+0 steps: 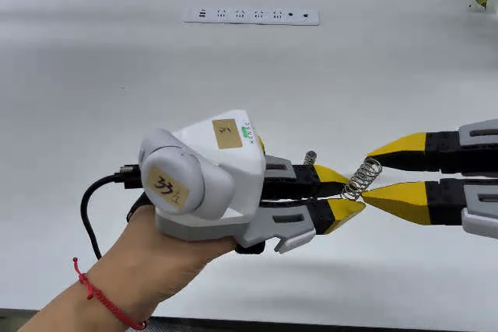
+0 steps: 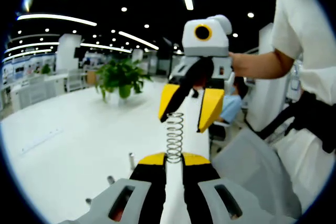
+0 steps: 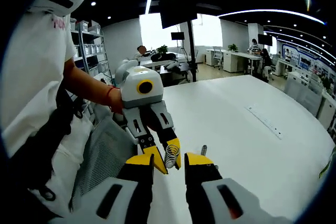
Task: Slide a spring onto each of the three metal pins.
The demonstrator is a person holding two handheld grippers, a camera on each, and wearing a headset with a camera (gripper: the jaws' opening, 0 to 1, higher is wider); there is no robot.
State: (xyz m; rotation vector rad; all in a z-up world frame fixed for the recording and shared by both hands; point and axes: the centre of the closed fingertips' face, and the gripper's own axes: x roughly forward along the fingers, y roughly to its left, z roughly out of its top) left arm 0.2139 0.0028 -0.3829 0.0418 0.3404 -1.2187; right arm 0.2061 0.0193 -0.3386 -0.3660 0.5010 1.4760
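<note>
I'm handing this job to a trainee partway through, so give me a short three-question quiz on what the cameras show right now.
1. True or false: the spring is held in the air, clear of the table.
2. Fill in: the right gripper has its jaws ___ (open or shut).
3. Which gripper has its jaws closed on the spring?
A) the right gripper
B) the left gripper
C) neither

Key: 1 true; 2 open; 3 B.
</note>
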